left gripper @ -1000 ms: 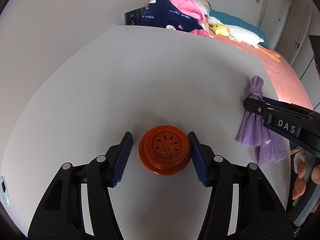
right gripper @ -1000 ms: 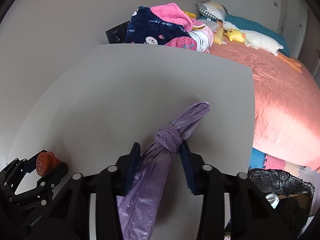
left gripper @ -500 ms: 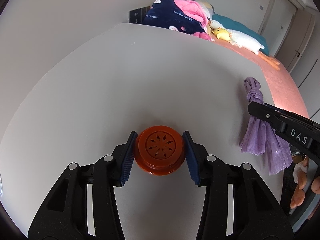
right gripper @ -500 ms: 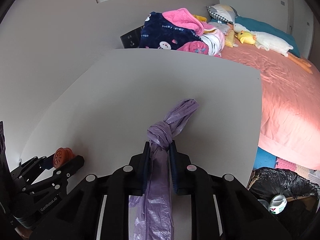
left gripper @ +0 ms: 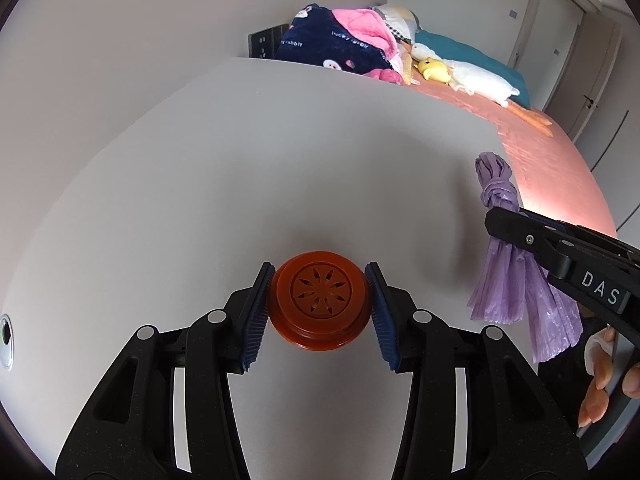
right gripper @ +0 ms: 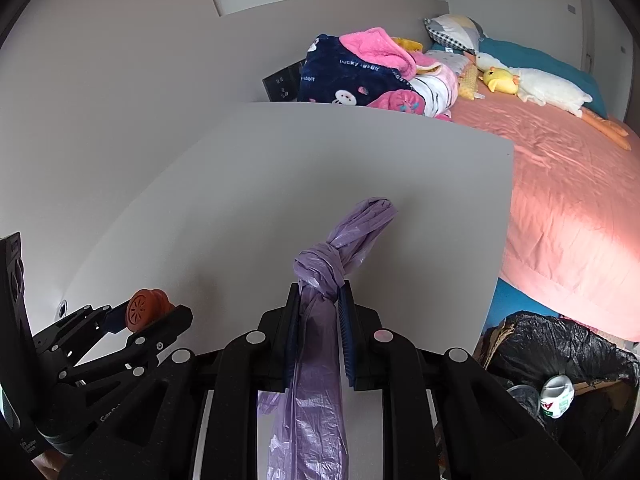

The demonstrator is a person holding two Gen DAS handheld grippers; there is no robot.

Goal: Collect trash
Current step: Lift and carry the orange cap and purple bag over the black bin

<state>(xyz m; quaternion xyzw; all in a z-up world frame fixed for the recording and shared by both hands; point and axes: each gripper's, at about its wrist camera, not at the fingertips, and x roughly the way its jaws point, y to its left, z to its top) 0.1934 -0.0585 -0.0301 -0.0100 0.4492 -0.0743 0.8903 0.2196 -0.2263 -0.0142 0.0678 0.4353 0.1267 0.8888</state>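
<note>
since the earlier frame both grippers closed in on their items. left gripper (left gripper: 319,306) now clamps the orange round cap (left gripper: 319,304), pads pressed on both its sides, over the grey table (left gripper: 280,160). right gripper (right gripper: 319,334) is pinched on the knotted purple bag (right gripper: 320,320) just below the knot; bag tail hangs down, tip points up. black-lined trash bin (right gripper: 560,356) sits beside the table, next to the pink bed (right gripper: 560,200).
</note>
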